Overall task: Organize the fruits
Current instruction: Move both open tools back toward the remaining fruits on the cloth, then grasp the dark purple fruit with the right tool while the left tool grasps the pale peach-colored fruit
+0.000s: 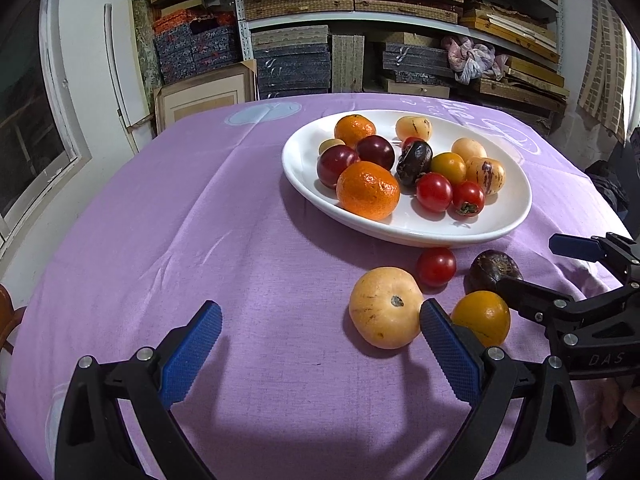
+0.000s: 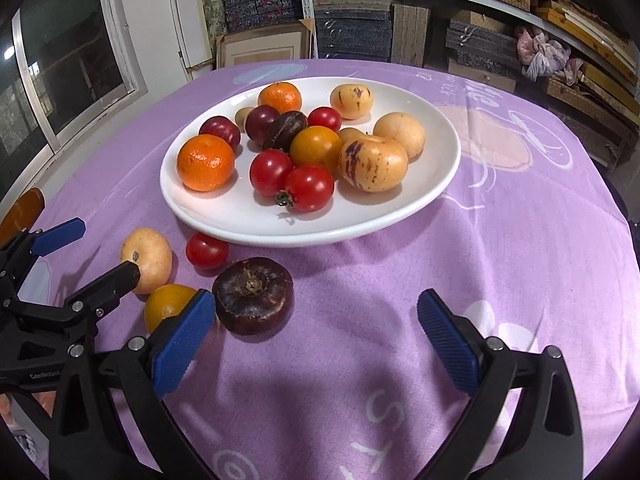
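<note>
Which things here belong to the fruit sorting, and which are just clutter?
Job:
white oval plate of mixed fruit
pale yellow round fruit on the cloth
small red tomato
dark brown mangosteen
orange-yellow tomato

Lying about:
stacked woven boxes on shelves
bundled pink cloth

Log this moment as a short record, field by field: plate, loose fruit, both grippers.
plate: white plate on the purple cloth, heaped with mixed fruit
loose fruit: pale yellow fruit, red tomato, dark brown fruit, orange-yellow fruit, all near the plate's front rim
left gripper: open, empty
right gripper: open, empty
</note>
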The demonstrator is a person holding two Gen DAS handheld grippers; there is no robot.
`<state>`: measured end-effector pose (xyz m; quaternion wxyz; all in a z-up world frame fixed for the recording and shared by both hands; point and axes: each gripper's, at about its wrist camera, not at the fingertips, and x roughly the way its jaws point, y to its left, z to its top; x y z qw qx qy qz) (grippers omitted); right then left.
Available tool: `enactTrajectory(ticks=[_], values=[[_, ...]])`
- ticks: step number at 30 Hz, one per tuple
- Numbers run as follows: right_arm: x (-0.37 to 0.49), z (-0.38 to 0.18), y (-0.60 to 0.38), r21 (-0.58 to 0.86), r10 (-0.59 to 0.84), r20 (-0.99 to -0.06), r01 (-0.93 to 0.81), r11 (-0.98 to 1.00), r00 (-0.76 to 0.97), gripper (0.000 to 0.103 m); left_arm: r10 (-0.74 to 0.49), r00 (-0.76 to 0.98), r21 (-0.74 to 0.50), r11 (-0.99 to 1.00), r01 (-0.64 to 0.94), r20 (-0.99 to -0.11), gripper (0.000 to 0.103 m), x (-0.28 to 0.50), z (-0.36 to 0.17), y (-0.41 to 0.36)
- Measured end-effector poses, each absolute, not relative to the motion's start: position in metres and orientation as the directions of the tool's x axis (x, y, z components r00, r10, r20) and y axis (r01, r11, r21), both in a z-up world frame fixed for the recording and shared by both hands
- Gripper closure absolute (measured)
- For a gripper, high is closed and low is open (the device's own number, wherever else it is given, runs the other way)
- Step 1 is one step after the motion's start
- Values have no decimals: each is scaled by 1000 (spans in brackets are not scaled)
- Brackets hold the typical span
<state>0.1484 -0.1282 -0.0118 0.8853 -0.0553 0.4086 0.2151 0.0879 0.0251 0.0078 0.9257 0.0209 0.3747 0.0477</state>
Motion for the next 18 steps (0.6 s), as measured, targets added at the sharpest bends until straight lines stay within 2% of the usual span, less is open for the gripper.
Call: enactTrajectory(ticks=[3,4,6,11,13,18], values=[[147,-12,-126,76,341,-750,-439,895,566,7,119,720,92,993,-76,-684,3,86,9,25],[146,-13,-125,89,358,-754,-455,886,551,12,124,721,99,992,-77,-681,3,86,9,25],[146,-18,-120,82,357,-772,-474,877,527,16,134,725,112,991,-79,-676,3,85,9,25],[143,-19,-108,41,351,-775,-512,858,526,35,139,724,130,989,-69,-676,3,85,10,20],[141,-18,-104,21,348,-771,-524,851,534,46,138,724,130,989,-67,-676,3,85,10,19],[137,-17,-100,-1,346,-763,-536,844,546,61,137,723,132,989,-63,-678,3,85,9,18]])
